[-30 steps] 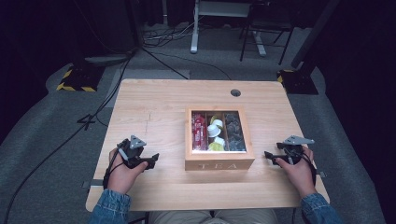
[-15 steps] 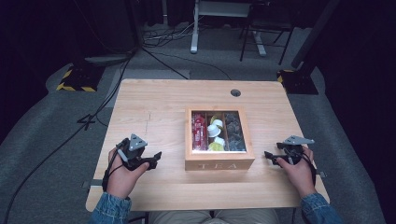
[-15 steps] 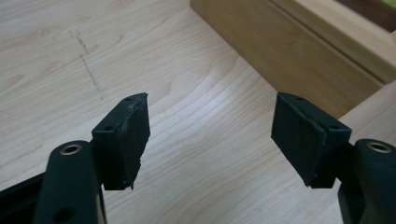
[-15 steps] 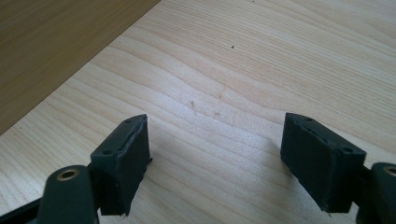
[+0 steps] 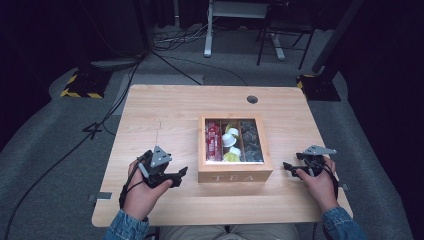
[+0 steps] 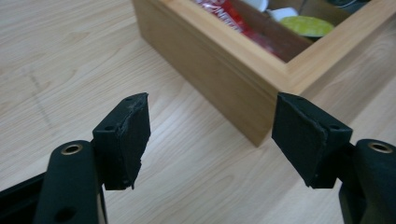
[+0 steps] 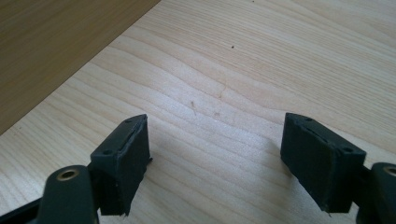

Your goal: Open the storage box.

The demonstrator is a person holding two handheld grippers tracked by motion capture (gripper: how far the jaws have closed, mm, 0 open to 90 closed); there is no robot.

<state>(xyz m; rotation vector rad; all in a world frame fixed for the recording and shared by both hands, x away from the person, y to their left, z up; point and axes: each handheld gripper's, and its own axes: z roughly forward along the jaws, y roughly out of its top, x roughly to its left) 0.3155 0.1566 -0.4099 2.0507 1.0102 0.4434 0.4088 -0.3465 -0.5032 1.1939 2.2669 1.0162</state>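
Left gripper (image 5: 181, 175) has advanced toward the wooden tea box (image 5: 235, 172) since a second ago; fingers (image 6: 126, 135) spread, empty, just short of its near left corner. Right gripper (image 5: 291, 168) unchanged, fingers spread, empty. Box sits mid-table (image 5: 165, 110), toward the near edge. Judgement: approach under way, no contact yet.
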